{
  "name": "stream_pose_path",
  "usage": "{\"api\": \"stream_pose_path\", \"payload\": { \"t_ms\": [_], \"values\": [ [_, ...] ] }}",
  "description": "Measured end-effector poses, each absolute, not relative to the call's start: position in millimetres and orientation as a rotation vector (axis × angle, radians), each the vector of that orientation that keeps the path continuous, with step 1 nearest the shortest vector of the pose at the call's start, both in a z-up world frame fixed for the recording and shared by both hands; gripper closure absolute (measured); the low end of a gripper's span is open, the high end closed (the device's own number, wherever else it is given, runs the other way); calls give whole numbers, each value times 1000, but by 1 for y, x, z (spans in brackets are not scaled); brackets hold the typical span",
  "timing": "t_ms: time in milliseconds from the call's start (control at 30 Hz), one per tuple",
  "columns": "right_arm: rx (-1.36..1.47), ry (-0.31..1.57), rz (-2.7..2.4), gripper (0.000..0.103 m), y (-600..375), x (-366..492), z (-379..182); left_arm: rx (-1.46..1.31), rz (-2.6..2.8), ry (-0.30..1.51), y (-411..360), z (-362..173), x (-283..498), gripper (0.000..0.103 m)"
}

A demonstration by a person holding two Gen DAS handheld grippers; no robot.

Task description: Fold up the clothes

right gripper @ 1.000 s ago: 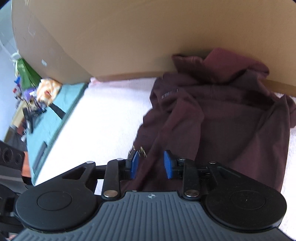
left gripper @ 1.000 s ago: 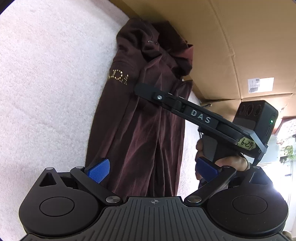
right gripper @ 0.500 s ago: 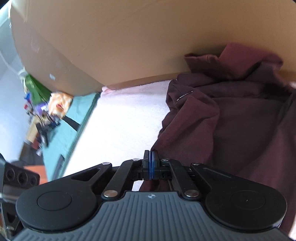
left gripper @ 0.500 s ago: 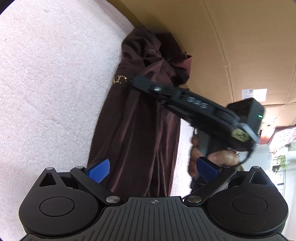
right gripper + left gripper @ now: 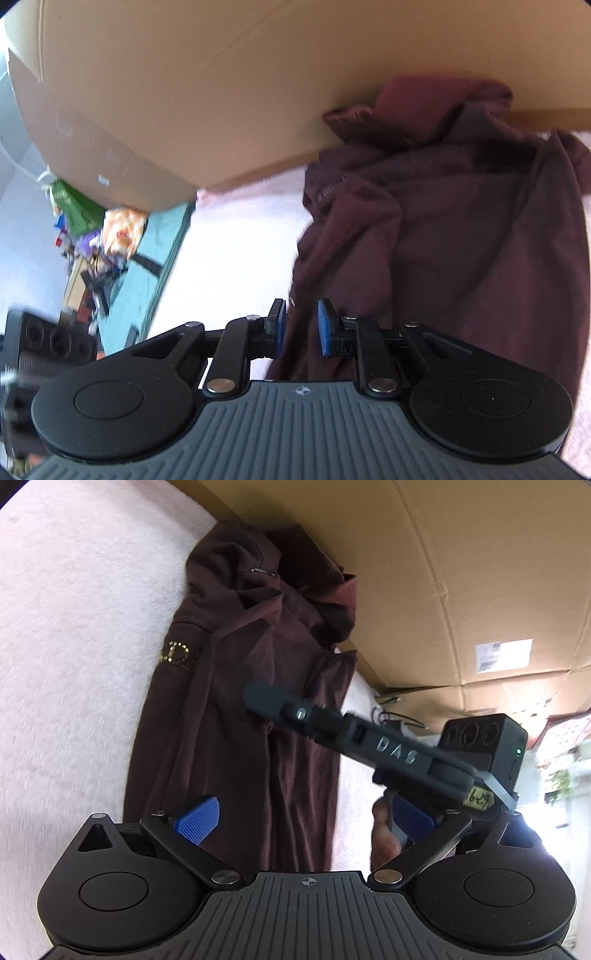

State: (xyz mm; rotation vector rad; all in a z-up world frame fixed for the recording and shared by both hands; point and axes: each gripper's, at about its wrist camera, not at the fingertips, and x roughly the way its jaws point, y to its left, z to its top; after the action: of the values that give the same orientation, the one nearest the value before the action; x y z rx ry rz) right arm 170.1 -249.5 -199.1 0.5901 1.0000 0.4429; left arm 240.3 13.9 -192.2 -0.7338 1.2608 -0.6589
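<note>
Reopened a little after pinching fully together half a second back: right gripper (image 5: 300, 328), blue pads now parted with the near edge of the maroon garment (image 5: 461, 236) showing in the gap, not pressed. Left gripper (image 5: 306, 818) spread wide, gripping nothing, low over the garment's (image 5: 236, 716) near end. Garment stretched long and narrow on the pale fleecy surface (image 5: 74, 646), bunched far end pushed against the cardboard wall (image 5: 461, 572), gold studded lettering (image 5: 177, 656) by its left edge. Seen from the left wrist, right gripper (image 5: 264, 700) slanting in above the cloth's right half, a hand (image 5: 384, 834) on its handle.
</note>
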Motion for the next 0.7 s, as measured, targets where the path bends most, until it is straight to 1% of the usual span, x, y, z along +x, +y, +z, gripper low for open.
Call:
{"api": "stream_pose_path", "payload": {
  "t_ms": [100, 133, 233, 333, 433, 533, 700],
  "values": [
    [489, 1020, 327, 85, -251, 165, -209, -715, -626, 1270, 13, -202, 250, 0],
    [479, 1016, 281, 81, -253, 164, -211, -728, -611, 1279, 16, -206, 251, 0],
    [537, 988, 265, 81, -266, 154, -205, -789, -599, 1281, 26, -213, 255, 0],
    [534, 961, 284, 81, -266, 145, -194, -810, -596, 1266, 30, -207, 256, 0],
    [495, 982, 315, 81, -258, 140, -192, -822, -598, 1251, 32, -201, 258, 0],
    [379, 1004, 312, 81, -248, 133, -195, -828, -605, 1238, 31, -198, 261, 0],
    [25, 927, 329, 81, -231, 114, -182, -863, -589, 1240, 35, -200, 261, 0]
  ]
}}
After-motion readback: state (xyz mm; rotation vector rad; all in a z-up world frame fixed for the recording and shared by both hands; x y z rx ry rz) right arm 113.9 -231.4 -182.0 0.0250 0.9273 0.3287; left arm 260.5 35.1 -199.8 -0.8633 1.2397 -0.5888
